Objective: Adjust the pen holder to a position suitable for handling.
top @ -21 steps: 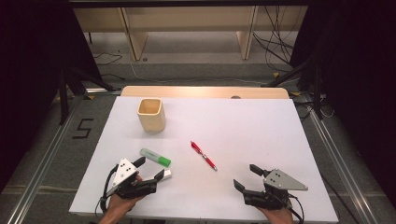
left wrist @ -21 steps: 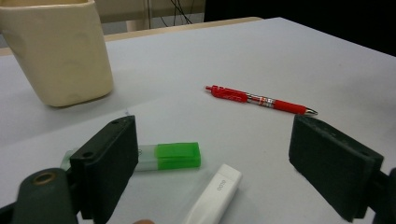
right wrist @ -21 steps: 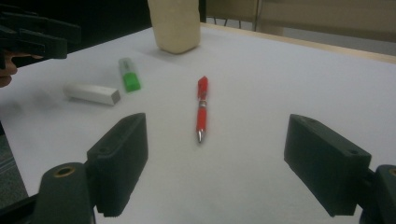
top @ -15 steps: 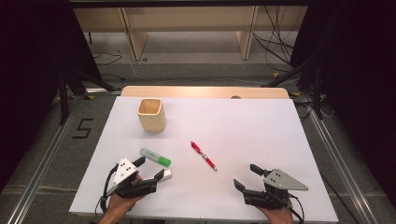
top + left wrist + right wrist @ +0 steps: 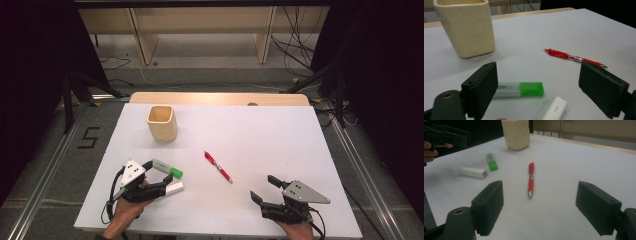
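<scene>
The green-capped highlighter with a clear grey barrel (image 5: 167,168) lies flat on the white table (image 5: 260,135), cap end pointing toward 4 o'clock in the high view. In the left gripper view it lies across the gap between the two black jaws (image 5: 518,89), its barrel end passing close by the left-hand jaw; neither pad presses on it. Just beside it, toward 5 o'clock, lies a white rectangular eraser-like stick (image 5: 171,188), apart from the highlighter by a thin strip of table.

The left gripper (image 5: 156,176) sits low at the table's near left, jaws spread wide around the highlighter and gripping nothing. A person's hand (image 5: 127,207) holds it from 6 o'clock.

At 3 o'clock from the highlighter, well apart, a red ballpoint pen with a silver tip (image 5: 218,166) lies slanted, tip toward 5 o'clock. At 12 o'clock stands an upright cream square-sided cup (image 5: 161,123), open side up. Bare table lies between the cup and the highlighter.

The right gripper (image 5: 263,189) rests at the near right, jaws spread wide and empty; in its own view the pen (image 5: 531,180) lies ahead, between the jaws' lines but well beyond them.
</scene>
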{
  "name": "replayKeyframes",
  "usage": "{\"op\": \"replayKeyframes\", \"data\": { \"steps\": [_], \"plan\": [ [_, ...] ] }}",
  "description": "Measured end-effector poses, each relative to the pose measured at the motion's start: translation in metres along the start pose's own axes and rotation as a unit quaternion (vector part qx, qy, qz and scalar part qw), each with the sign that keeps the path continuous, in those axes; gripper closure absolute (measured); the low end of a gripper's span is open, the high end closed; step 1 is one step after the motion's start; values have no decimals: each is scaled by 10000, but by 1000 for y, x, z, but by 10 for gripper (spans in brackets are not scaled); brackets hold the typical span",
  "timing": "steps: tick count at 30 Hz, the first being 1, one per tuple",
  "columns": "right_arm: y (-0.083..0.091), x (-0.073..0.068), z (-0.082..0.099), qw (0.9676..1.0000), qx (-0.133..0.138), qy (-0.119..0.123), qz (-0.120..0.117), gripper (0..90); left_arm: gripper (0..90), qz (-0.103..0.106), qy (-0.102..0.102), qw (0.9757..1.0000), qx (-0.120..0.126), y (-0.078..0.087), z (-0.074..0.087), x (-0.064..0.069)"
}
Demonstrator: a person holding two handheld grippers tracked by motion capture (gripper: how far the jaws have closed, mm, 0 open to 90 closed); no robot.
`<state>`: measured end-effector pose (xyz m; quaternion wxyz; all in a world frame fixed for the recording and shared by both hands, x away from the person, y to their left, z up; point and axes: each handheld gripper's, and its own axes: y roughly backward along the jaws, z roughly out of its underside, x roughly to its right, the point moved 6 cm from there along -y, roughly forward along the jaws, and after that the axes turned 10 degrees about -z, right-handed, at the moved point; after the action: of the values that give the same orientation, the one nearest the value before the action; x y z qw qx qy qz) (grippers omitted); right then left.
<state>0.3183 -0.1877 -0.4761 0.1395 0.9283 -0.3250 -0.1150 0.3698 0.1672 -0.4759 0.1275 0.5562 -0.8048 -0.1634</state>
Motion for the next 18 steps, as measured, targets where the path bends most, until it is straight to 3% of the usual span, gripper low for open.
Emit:
{"op": "replayKeyframes", "data": {
  "steps": [9, 13, 18],
  "plan": [
    [-1, -1, 0, 10000, -15, 27, -29, 234, 199, -391, 320, 9985, -206, -22, -15, -38],
    [-1, -1, 0, 10000, -13, 39, -24, 235, 251, -573, 339, 9973, -310, -32, -21, -54],
    [-1, 0, 0, 10000, -7, 39, -20, 235, 334, -689, 293, 9965, -379, -39, -25, -63]
  ]
}}
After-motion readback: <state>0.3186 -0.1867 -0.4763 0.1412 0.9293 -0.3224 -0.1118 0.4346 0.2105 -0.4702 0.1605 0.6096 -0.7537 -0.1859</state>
